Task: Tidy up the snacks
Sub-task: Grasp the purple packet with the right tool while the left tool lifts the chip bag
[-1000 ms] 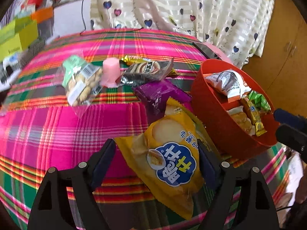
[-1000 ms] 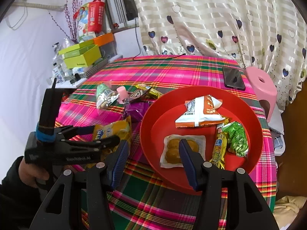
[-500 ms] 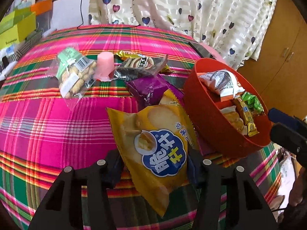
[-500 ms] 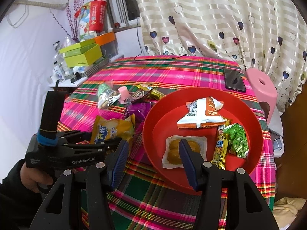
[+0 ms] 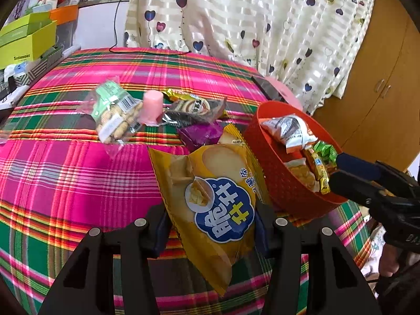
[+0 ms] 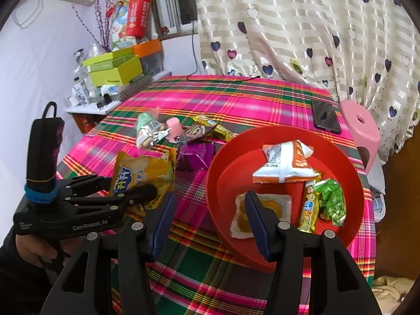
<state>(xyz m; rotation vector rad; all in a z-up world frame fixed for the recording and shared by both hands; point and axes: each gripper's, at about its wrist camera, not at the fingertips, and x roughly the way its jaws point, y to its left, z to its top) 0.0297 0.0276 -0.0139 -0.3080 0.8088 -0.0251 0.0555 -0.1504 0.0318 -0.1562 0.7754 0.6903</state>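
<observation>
A yellow chip bag (image 5: 218, 197) hangs between the fingers of my left gripper (image 5: 210, 225), whose jaws are closing with both pads pressed on its sides. The bag is lifted off the plaid cloth, just left of the red bowl (image 5: 275, 173). In the right wrist view the same bag (image 6: 144, 170) and left gripper (image 6: 126, 189) sit left of the bowl (image 6: 231, 162). My right gripper (image 6: 208, 220) is open, its fingers either side of the bowl's near rim. The bowl holds a white-orange packet (image 6: 286, 162), a green packet (image 6: 330, 202) and a yellow bar (image 6: 308, 210).
Farther back on the cloth lie a purple packet (image 5: 202, 134), a clear biscuit bag (image 5: 115, 113), a pink jelly cup (image 5: 152, 105) and a dark cookie packet (image 5: 191, 110). A phone (image 6: 325, 115) lies at the far right edge, beside a pink stool (image 6: 359, 131). Green boxes (image 6: 115, 71) stand at the left.
My left gripper's jaws closed onto the yellow chip bag and raised it off the cloth. The right gripper and the red bowl stayed where they were.
</observation>
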